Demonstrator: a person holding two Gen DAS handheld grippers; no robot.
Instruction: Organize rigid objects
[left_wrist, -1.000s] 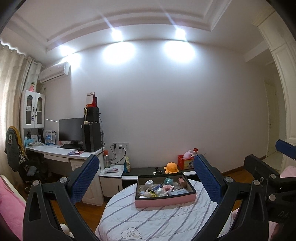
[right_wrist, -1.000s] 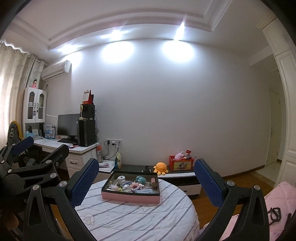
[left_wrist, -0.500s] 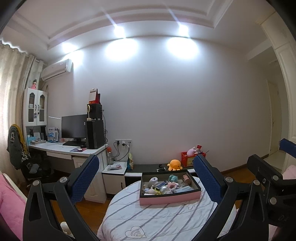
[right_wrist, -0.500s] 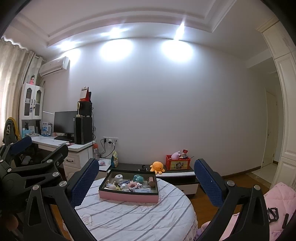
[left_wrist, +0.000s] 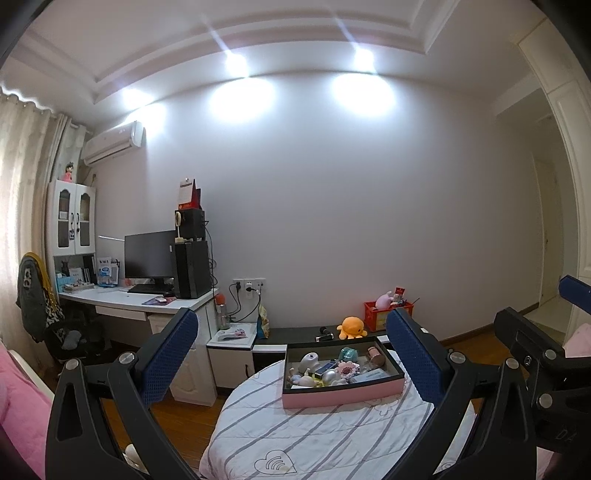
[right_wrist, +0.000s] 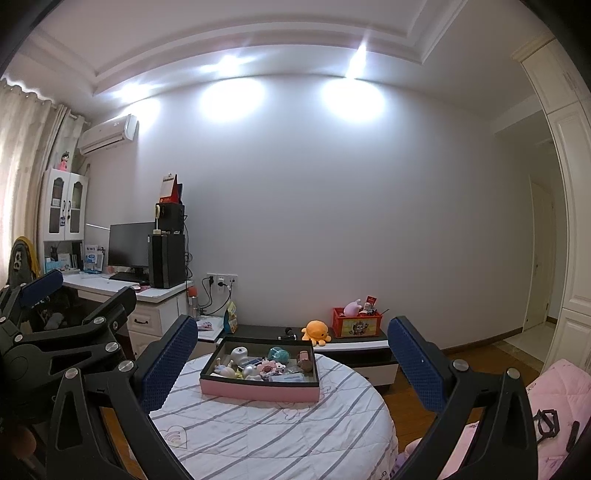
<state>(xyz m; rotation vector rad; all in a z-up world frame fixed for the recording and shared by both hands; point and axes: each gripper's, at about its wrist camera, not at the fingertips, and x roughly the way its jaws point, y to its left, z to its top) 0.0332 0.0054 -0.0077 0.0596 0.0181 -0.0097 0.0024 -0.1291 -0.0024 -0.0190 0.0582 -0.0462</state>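
Tray (left_wrist: 338, 393) nearer now (tools (left_wrist: 291, 354) agape, empty)

The round table (right_wrist: 280, 428) wears a soft quilted striped cloth, and the pink tray (right_wrist: 258, 392) looks like matt cardboard. Gripper pads (left_wrist: 168, 360) are dimpled blue rubber on matt black plastic, floor (left_wrist: 170, 415) is glossy wood.

A black monitor (left_wrist: 149, 258) and computer tower (left_wrist: 192, 268) stand on a white desk (left_wrist: 122, 301) beneath a wall air conditioner (left_wrist: 112, 142); an orange plush octopus (right_wrist: 314, 331) sits beside a red crate (right_wrist: 356, 323) on a low cabinet (right_wrist: 364, 349).
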